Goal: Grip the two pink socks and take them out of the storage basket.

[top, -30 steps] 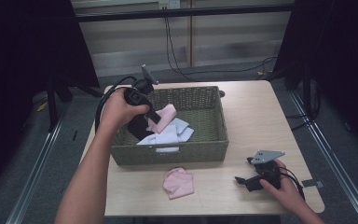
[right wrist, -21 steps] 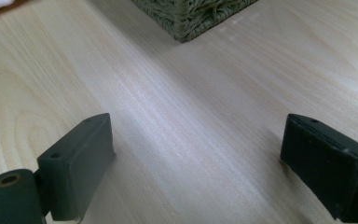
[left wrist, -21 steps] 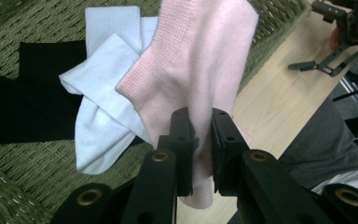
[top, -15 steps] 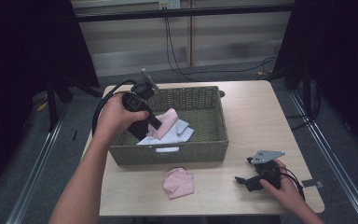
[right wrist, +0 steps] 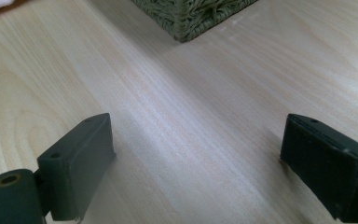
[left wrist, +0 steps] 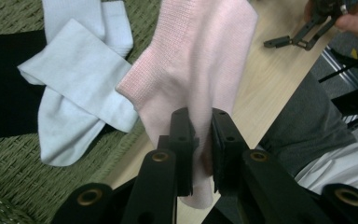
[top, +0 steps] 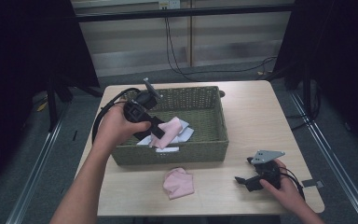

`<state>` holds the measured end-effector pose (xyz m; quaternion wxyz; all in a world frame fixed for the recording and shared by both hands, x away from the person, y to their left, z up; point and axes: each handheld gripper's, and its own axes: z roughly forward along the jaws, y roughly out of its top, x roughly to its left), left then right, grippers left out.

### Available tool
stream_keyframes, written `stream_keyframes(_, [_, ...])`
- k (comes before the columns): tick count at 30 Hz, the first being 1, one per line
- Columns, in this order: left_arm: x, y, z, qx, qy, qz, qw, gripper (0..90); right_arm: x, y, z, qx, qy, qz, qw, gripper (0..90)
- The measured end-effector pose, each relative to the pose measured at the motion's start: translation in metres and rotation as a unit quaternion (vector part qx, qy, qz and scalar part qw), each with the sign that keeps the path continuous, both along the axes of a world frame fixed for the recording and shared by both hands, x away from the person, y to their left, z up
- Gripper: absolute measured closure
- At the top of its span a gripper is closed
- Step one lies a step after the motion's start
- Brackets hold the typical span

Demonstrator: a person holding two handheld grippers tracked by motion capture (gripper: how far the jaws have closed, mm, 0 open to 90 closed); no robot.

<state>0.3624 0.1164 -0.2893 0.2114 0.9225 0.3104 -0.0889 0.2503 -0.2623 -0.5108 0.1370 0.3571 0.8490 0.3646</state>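
My left gripper [top: 157, 133] is over the green woven basket [top: 216, 144], shut on a pink sock [top: 168, 131] that hangs from its jaws. In the left gripper view the pink sock [left wrist: 193, 74] is pinched between the black jaws of the left gripper [left wrist: 201, 135], above white socks [left wrist: 74, 79] and a black cloth [left wrist: 4, 84] in the basket. A second pink sock [top: 178, 182] lies on the table in front of the basket. My right gripper [top: 242, 181] rests on the table at the front right, open and empty; its jaws [right wrist: 196, 163] stand wide over bare wood.
The basket's corner [right wrist: 193, 16] is ahead of the right gripper. The wooden table [top: 261, 112] has free room right of the basket. Cables run along the floor behind the table. The table's front edge lies near both forearms.
My left gripper has moved toward the right and nearer the basket's front wall, carrying the pink sock. The right gripper has stayed put.
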Motion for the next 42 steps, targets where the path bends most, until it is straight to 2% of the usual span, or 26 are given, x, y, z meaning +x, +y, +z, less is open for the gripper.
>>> stream_keyframes(2, [-0.004, -0.001, -0.003, -0.007, -0.002, -0.007, 1.0000, 80.6, 0.000, 0.000, 0.000, 0.000, -0.001, 0.001, 1.0000, 8.8])
stream_keyframes(10, [-0.026, -0.011, -0.019, -0.010, -0.007, -0.039, 0.9992, 80.5, 0.000, 0.000, 0.000, -0.001, 0.002, 0.000, 1.0000, 8.7])
stream_keyframes(12, [-0.030, -0.013, -0.025, -0.020, -0.006, -0.045, 0.9988, 79.8, 0.000, 0.000, 0.000, -0.001, 0.002, 0.000, 1.0000, 8.7])
stream_keyframes(13, [-0.032, -0.014, -0.029, -0.024, -0.005, -0.049, 0.9985, 78.0, 0.000, 0.000, 0.000, -0.001, 0.002, 0.001, 1.0000, 8.8])
stream_keyframes(16, [-0.035, -0.014, -0.040, -0.042, -0.010, -0.056, 0.9975, 59.8, 0.000, 0.000, 0.000, -0.001, 0.001, 0.001, 1.0000, 8.7])
stream_keyframes(18, [-0.036, -0.011, -0.045, -0.039, -0.020, -0.052, 0.9977, 50.4, 0.000, 0.000, 0.000, -0.001, 0.001, 0.000, 1.0000, 8.7])
stream_keyframes(20, [-0.036, -0.007, -0.049, -0.038, -0.018, -0.045, 0.9981, 49.7, 0.000, 0.000, 0.000, -0.001, 0.001, 0.000, 1.0000, 8.7])
stream_keyframes(25, [-0.039, 0.007, -0.064, -0.029, -0.043, -0.028, 0.9983, 44.4, 0.000, 0.000, 0.000, -0.001, 0.002, 0.000, 1.0000, 8.7])
stream_keyframes(27, [-0.039, 0.013, -0.072, -0.026, -0.046, -0.020, 0.9984, 41.9, 0.000, 0.000, 0.000, -0.001, 0.002, 0.000, 1.0000, 8.7])
stream_keyframes(32, [-0.041, 0.022, -0.094, -0.014, -0.058, -0.013, 0.9982, 39.3, 0.000, 0.000, 0.000, -0.001, 0.001, 0.000, 1.0000, 8.7])
stream_keyframes(37, [-0.045, 0.028, -0.114, -0.015, -0.069, -0.018, 0.9973, 37.6, 0.000, 0.000, 0.000, -0.001, 0.001, 0.000, 1.0000, 8.7])
stream_keyframes(42, [-0.048, 0.032, -0.128, -0.019, -0.072, -0.013, 0.9972, 37.6, 0.000, 0.000, 0.000, -0.001, 0.001, 0.000, 1.0000, 8.7])
